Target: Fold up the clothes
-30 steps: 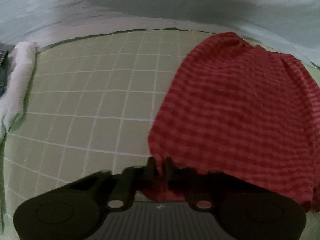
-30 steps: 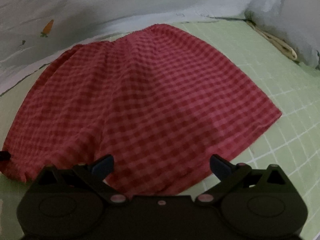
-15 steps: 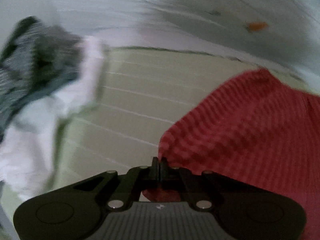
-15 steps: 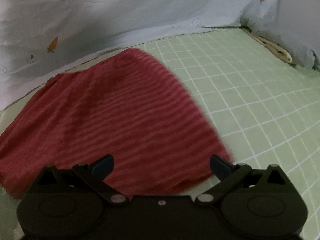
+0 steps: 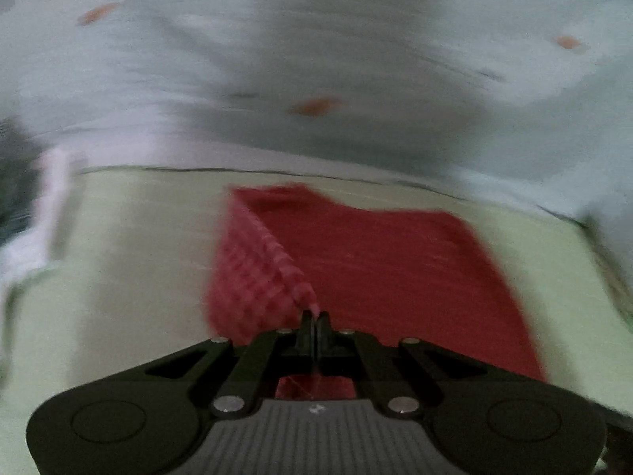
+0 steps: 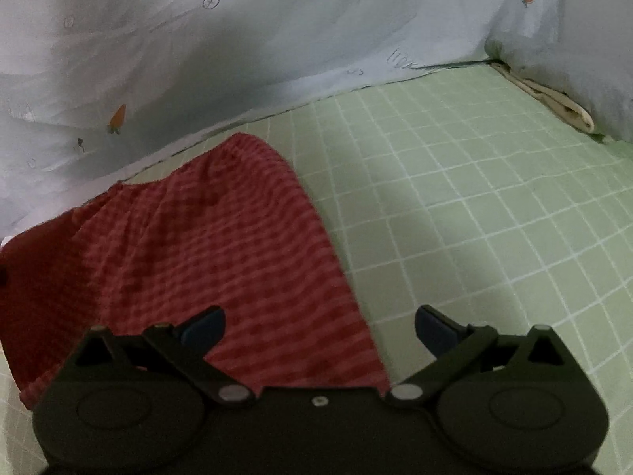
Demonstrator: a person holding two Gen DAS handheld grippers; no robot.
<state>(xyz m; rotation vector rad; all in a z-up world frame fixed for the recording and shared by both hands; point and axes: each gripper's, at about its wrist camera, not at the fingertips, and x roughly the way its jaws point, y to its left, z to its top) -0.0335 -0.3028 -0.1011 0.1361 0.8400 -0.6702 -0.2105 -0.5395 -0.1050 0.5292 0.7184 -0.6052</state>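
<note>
A red checked garment (image 5: 379,261) lies on the green gridded sheet (image 5: 130,261). My left gripper (image 5: 314,318) is shut on the garment's near edge and lifts it, so a fold of cloth rises to the jaws. The left wrist view is blurred by motion. In the right wrist view the same garment (image 6: 205,245) lies at the left, partly folded over. My right gripper (image 6: 318,320) is open and empty, its left finger over the garment's right edge, its right finger over bare sheet.
A pale blue quilt with carrot prints (image 6: 237,39) is bunched along the back. A pillow (image 6: 573,63) lies at the far right. White and grey clothes (image 5: 27,213) sit at the left edge of the left wrist view.
My left gripper has swung right with the garment's edge, drawing the cloth over itself. The garment now covers less sheet in the right wrist view. The right gripper stays open.
</note>
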